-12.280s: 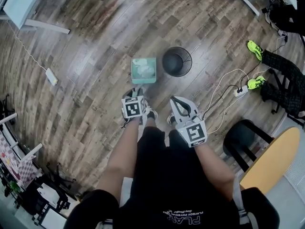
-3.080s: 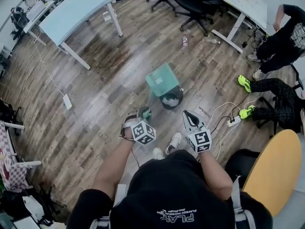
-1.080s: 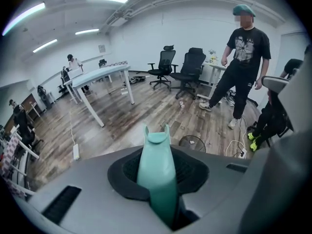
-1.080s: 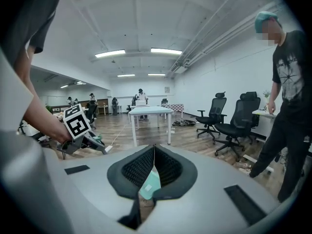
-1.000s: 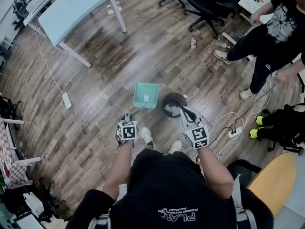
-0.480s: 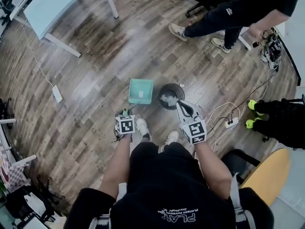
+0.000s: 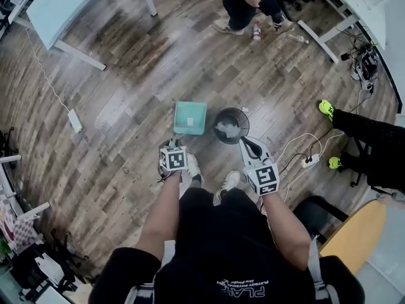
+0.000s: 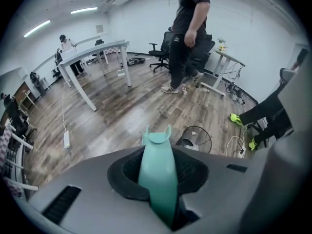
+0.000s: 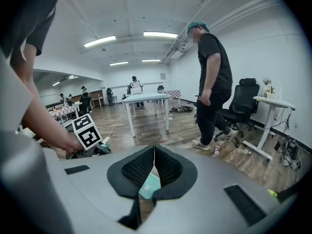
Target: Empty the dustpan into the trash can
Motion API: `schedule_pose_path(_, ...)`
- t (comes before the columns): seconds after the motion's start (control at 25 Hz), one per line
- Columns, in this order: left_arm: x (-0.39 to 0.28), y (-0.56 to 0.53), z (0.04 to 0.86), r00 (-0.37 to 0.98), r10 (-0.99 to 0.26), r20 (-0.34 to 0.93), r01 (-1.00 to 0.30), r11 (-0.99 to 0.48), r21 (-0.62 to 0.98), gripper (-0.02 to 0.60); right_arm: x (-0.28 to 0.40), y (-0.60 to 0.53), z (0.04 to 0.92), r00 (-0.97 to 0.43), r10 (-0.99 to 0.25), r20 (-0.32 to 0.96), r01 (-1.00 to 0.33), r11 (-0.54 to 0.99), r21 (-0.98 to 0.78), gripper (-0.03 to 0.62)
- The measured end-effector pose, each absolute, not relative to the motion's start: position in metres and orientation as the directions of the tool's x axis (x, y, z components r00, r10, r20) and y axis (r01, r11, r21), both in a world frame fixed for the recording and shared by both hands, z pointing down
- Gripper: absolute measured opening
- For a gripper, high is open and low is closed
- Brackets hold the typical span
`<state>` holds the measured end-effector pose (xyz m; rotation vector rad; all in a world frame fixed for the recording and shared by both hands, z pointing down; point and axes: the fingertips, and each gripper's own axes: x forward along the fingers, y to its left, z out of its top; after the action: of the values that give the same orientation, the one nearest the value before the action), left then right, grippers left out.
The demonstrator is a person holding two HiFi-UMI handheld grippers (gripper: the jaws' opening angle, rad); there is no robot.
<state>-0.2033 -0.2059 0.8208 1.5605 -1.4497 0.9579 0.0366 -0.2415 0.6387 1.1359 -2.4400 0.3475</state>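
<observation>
Dustpan (image 7: 190, 118) drops beside trash can (image 7: 216, 124); our left gripper (image 7: 172, 149) pinches its handle (image 8: 157, 179), right gripper (image 9: 154, 150) closed empty; swinging wide could topple it.

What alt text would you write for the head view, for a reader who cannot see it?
The left gripper holds a teal dustpan by its handle beside a black trash can on a wooden floor; the right gripper is shut, empty.

Under you: dark wood-plank floor (image 7: 126, 75). Far left: pale blue table (image 7: 63, 2). Far right: white desk (image 7: 370, 2). Around you: white walls (image 8: 146, 18), ceiling strip lights (image 9: 100, 41), black office chair (image 9: 243, 101).
</observation>
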Motion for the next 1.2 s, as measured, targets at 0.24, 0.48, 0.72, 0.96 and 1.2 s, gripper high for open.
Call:
schedule_pose_path(0.24, -0.21, -0.218, 0.832, 0.05, -0.4, 0.915, -0.999, -0.011, 0.05, 0.098, 0.033, -0.248, 0.648, -0.571, -0.66, 0.488, -0.776, 0.628, -0.059, 0.023)
schedule_pose_path(0.48, -0.21, -0.219, 0.843, 0.044, -0.393, 0.918, -0.999, -0.003, 0.046, 0.098, 0.027, -0.252, 0.658, -0.581, -0.643, 0.499, -0.769, 0.634, -0.079, 0.023)
schedule_pose_path(0.72, -0.194, -0.218, 0.844, 0.094, -0.397, 0.913, -0.996, -0.033, 0.088, 0.1, 0.018, -0.246, 0.664, -0.583, -0.633, 0.51, -0.766, 0.637, -0.086, 0.023)
schedule_pose_path(0.96, -0.19, -0.23, 0.829, 0.125, -0.459, 0.879, -0.992, -0.074, 0.102, 0.157, 0.013, -0.237, 0.662, -0.591, -0.63, 0.504, -0.759, 0.645, -0.085, 0.023)
schedule_pose_path(1.2, -0.196, -0.232, 0.796, 0.102, -0.53, 0.842, -0.994, -0.081, 0.07, 0.189, 0.018, -0.233, 0.655, -0.591, -0.643, 0.487, -0.764, 0.64, -0.082, 0.023)
